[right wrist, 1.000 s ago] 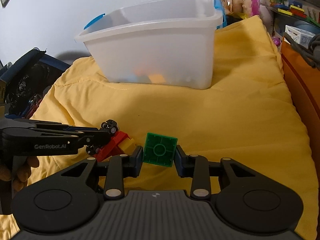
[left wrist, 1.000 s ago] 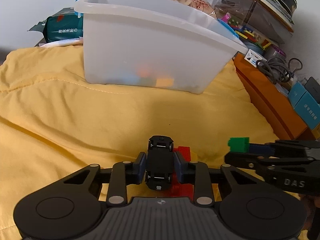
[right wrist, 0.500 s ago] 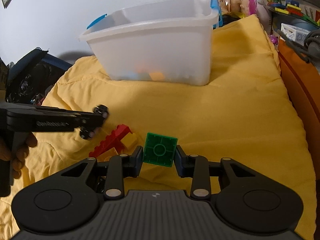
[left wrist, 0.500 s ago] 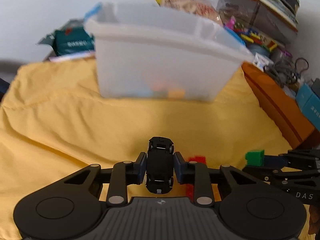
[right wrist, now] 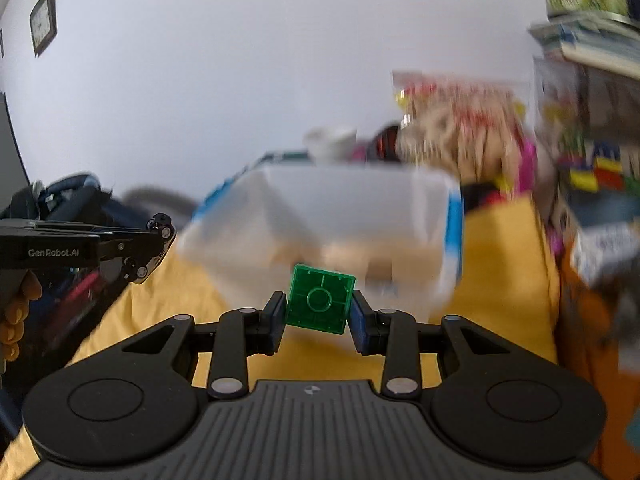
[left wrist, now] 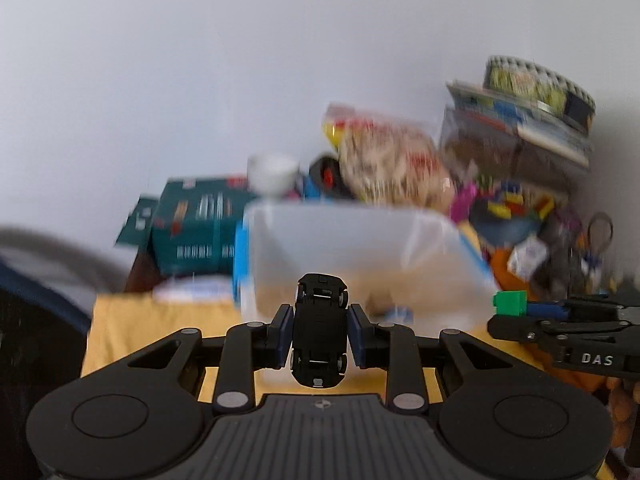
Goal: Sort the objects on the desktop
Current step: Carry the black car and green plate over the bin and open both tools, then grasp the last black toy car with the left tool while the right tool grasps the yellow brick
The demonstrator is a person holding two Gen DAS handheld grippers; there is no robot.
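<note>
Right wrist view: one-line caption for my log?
Right gripper holds a green square plastic brick before a translucent plastic bin on yellow cloth.

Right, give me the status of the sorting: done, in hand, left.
Done: the translucent bin seems to hold some blurred pieces already. In hand: the left gripper is clamped on a black toy car, the right gripper on a green block, both raised facing the bin. Left: releasing both into it; whether anything remains on the yellow cloth is not visible.
</note>
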